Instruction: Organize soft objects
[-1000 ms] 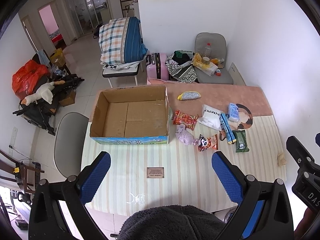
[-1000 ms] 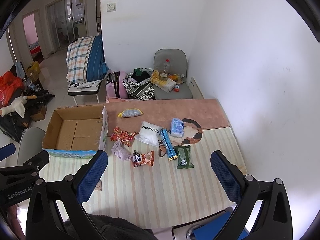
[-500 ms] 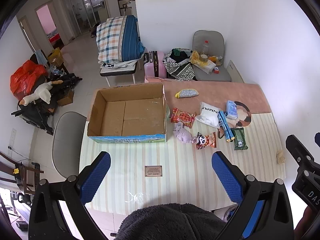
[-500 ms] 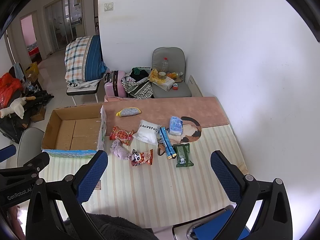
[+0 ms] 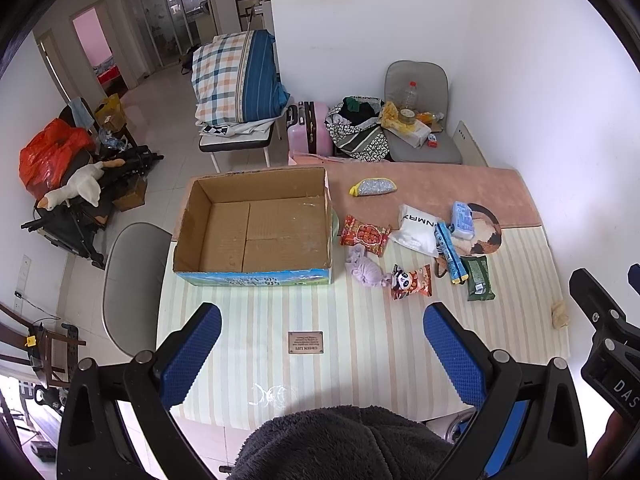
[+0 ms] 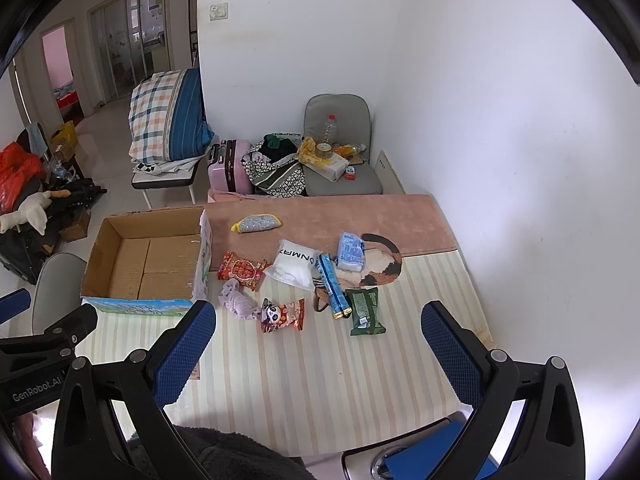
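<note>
An empty cardboard box (image 5: 256,228) (image 6: 144,256) stands open on the striped table (image 5: 360,344) at the left. To its right lie several soft items: a lilac cloth (image 5: 362,268) (image 6: 236,302), a red snack pack (image 5: 364,234), a panda pack (image 5: 412,282) (image 6: 282,314), a white pouch (image 5: 416,230) (image 6: 294,264), a blue tube (image 5: 450,252), a green pack (image 5: 478,278) (image 6: 364,310), a tissue pack (image 5: 462,220) and a glitter pouch (image 5: 372,187). My left gripper (image 5: 322,356) and right gripper (image 6: 318,354) are open, empty, high above the table's near edge.
A pink mat (image 5: 440,188) covers the table's far strip, with a round cat mat (image 5: 484,232) on it. A small beige lump (image 5: 560,314) lies near the right edge. Grey chairs (image 5: 132,280) (image 5: 420,120), a suitcase (image 5: 308,128) and clutter surround the table.
Both views have shifted slightly, the table contents sliding a little up and left in frame. Both grippers stay open and empty. Nothing on the table has moved.
</note>
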Demonstrator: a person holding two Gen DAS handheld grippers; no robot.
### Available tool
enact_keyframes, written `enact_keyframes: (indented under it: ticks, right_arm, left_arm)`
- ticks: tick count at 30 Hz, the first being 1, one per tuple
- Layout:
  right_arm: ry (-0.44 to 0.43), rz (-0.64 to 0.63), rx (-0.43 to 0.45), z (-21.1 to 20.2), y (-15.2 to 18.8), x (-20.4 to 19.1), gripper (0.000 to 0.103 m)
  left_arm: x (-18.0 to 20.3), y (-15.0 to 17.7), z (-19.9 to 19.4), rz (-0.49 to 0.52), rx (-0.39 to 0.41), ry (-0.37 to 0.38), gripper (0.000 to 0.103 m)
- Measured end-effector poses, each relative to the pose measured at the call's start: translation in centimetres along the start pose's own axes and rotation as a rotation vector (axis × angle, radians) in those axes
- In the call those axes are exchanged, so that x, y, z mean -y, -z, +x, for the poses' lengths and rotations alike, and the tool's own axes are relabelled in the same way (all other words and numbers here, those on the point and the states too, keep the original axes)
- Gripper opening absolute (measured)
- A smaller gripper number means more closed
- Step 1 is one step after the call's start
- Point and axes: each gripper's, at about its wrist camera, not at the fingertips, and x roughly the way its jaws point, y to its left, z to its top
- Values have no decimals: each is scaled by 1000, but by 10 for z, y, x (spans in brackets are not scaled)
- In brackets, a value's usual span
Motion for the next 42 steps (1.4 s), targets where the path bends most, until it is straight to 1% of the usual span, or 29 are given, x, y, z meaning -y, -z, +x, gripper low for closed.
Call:
enact_keyframes:
  ticks: [12,23,26,29,32,33,36,38,40,41,42]
  right_arm:
    - [2,-1,-7,2,2,-4,103]
    - [-1,2,-10,4,-5,-4,103]
    - [-5,6,-18,7,-6,-3,103]
    - [-25,30,-46,18,-9,3,103]
    - [-26,67,-80,39,-14,17,103]
    - [-21,83,-99,51,-15,24,103]
    - [-10,130,-151,90,-20,46,103]
    - [-10,151,-193,125,-22,59,103]
    - [-10,151,-245,164,-23,68,103]
    - [-21,146,-273,188,-23,71,103]
    - [-25,142,-295,210,-22,75,103]
  left_arm:
    - [1,-1,1,1,1,0,103]
    - [1,-10,2,6,-1,3,103]
    - [2,-15,5,12,-6,7,103]
    - [5,-21,16,23,-19,16,103]
    - [12,-35,39,30,-27,33,103]
    - [17,-42,52,33,-35,54,103]
    - [31,-60,90,58,-69,57,103]
    - [44,-72,124,84,-110,50,103]
    - [59,-87,167,111,-179,58,103]
    - [68,-94,193,117,-226,78,103]
    - [74,-98,208,119,-247,92,103]
